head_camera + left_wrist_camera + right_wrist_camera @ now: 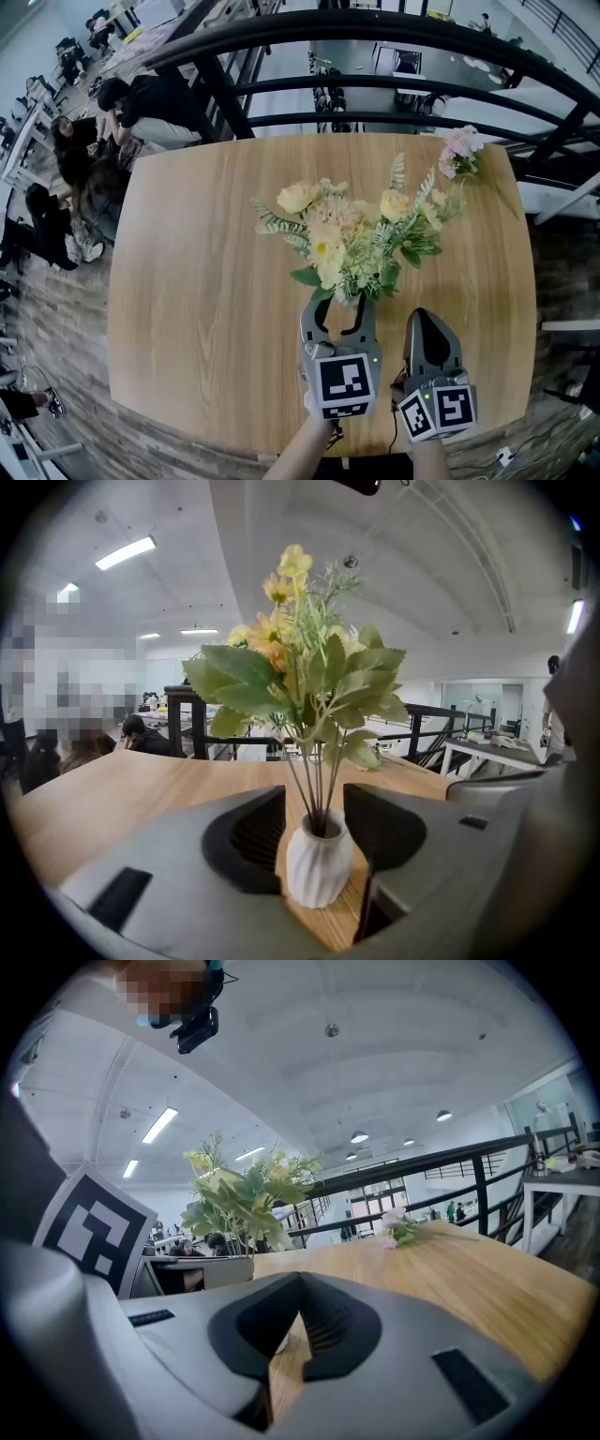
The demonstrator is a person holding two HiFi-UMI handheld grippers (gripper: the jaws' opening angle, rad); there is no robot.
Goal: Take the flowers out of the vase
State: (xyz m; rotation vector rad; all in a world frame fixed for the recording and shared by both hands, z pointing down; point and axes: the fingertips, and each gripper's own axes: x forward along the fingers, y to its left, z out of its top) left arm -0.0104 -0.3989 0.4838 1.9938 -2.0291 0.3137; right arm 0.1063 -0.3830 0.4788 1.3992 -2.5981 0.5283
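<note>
A small white ribbed vase [319, 869] stands on the wooden table [206, 281] and holds a bunch of yellow and cream flowers with green leaves [356, 239]. My left gripper [339, 314] is open, one jaw on each side of the vase, with a gap showing at the left jaw. The stems [314, 789] rise between the jaws. My right gripper [427, 319] is just right of the left one, shut and empty, its tips meeting [300, 1279]. In the right gripper view the bunch [244, 1199] shows to the left. A single pink flower [461, 150] lies at the table's far right corner.
A black metal railing [375, 89] curves round the table's far edge. Several people [84, 178] sit at lower desks beyond the left edge. The pink flower [401, 1230] also lies ahead of my right gripper on the wood.
</note>
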